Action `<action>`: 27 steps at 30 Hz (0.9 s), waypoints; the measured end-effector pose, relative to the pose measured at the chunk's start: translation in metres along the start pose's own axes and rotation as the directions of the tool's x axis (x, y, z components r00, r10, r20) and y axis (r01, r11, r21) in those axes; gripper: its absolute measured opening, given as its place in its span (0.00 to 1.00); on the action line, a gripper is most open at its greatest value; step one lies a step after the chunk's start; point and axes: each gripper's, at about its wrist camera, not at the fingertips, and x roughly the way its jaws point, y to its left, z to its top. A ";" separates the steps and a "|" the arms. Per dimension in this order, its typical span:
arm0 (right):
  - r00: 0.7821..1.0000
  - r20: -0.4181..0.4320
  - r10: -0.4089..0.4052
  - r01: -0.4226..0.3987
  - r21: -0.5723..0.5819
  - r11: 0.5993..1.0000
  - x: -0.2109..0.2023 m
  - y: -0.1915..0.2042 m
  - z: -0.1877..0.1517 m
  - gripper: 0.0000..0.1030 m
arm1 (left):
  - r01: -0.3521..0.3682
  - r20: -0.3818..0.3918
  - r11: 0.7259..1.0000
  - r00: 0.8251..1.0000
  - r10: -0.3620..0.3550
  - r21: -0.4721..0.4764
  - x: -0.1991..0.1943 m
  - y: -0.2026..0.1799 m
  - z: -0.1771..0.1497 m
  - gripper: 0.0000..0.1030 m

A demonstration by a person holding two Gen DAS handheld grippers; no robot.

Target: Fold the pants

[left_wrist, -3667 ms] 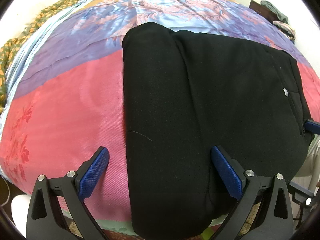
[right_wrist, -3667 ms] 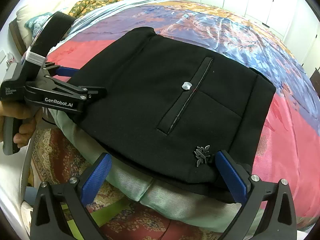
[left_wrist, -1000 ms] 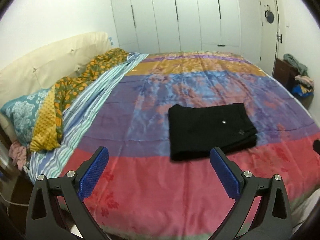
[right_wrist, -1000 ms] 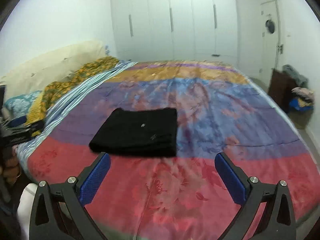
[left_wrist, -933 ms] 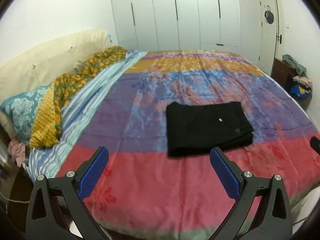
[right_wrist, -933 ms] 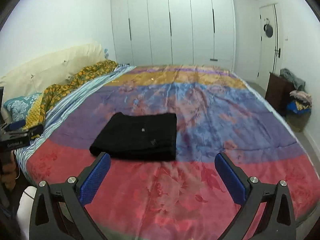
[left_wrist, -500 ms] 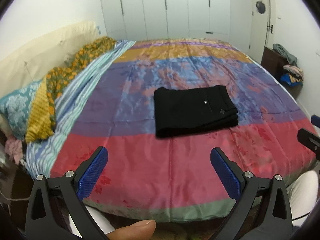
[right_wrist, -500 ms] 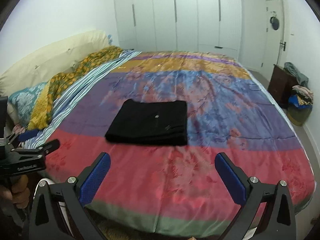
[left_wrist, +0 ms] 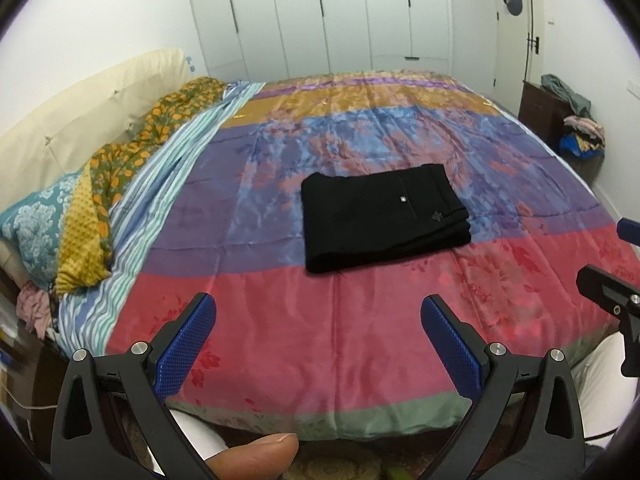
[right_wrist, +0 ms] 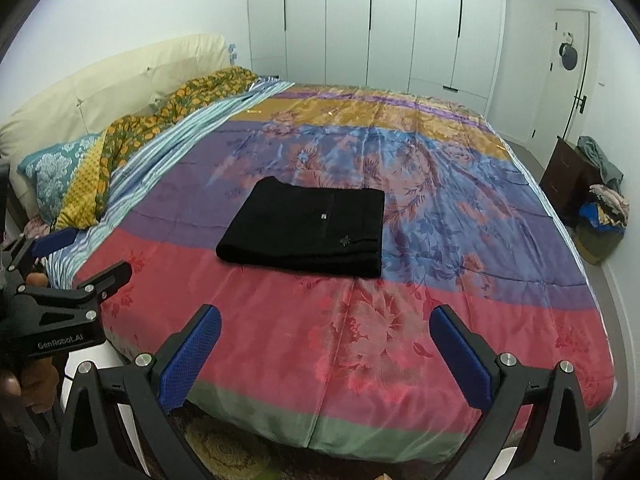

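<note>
The black pants (left_wrist: pixel 380 216) (right_wrist: pixel 308 226) lie folded into a flat rectangle on the striped floral bedspread (left_wrist: pixel 360 320), a small silver button showing on top. My left gripper (left_wrist: pixel 318 320) hangs open over the foot of the bed, well short of the pants, with nothing between its blue pads. My right gripper (right_wrist: pixel 326 330) is likewise open and empty, held back from the bed edge. In the right wrist view the left gripper (right_wrist: pixel 80 258) shows at the left edge; in the left wrist view part of the right gripper (left_wrist: pixel 612 292) shows at the right edge.
Pillows and an orange patterned blanket (left_wrist: pixel 120 168) are heaped at the cream headboard (right_wrist: pixel 100 88) on the left. White wardrobe doors (right_wrist: pixel 392 24) line the far wall. A dark cabinet with a clothes pile (right_wrist: pixel 592 184) stands right of the bed. A thumb (left_wrist: pixel 256 454) shows at the bottom.
Both grippers have pulled back and away from the pants, which now lie far off on the bed. Over the last second the views shifted slightly lower and farther back.
</note>
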 end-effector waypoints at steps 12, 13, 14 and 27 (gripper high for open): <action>1.000 -0.025 -0.018 0.018 -0.002 1.000 0.003 -0.004 -0.002 1.00 | 0.019 -0.020 1.000 1.000 -0.019 0.002 0.003 -0.003 0.000 0.99; 0.999 -0.026 -0.019 0.019 -0.002 1.000 0.004 -0.004 -0.002 1.00 | 0.020 -0.022 1.000 1.000 -0.020 0.001 0.003 -0.003 0.000 0.99; 0.999 -0.028 -0.020 0.020 -0.003 1.000 0.004 -0.004 -0.002 1.00 | 0.019 -0.021 1.000 1.000 -0.019 0.002 0.003 -0.004 0.000 0.99; 0.999 -0.025 -0.029 0.030 0.016 0.999 0.004 -0.008 -0.004 1.00 | 0.070 -0.033 0.997 0.997 -0.071 -0.017 0.007 -0.002 -0.004 0.99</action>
